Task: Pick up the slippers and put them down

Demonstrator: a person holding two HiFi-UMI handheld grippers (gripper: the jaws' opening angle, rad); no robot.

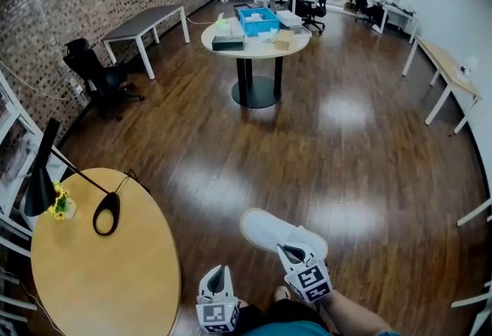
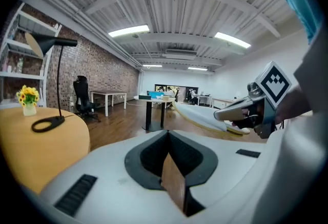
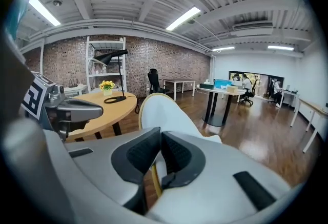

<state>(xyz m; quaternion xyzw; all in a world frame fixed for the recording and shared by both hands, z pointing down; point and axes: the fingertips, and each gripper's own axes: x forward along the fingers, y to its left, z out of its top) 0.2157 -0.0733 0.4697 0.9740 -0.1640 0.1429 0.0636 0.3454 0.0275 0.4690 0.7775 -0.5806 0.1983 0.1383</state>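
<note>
While my right gripper is clamped on the heel edge of the white slipper, lifted off the floor near me, my left gripper is pinched closed on nothing. I judge this the carrying step; next I should lower the slipper flat, then release.

A black lamp and yellow flowers stand on the round wooden table, 1 black chair beyond.

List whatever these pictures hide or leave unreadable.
- Near end of the slipper: in the head view it is covered by the right gripper; in the right gripper view it lies behind the jaws.
- Contents of the blue bin: head view, too small.
- A second slipper: in no view; the head view's bottom edge cuts off the floor nearest the person.
</note>
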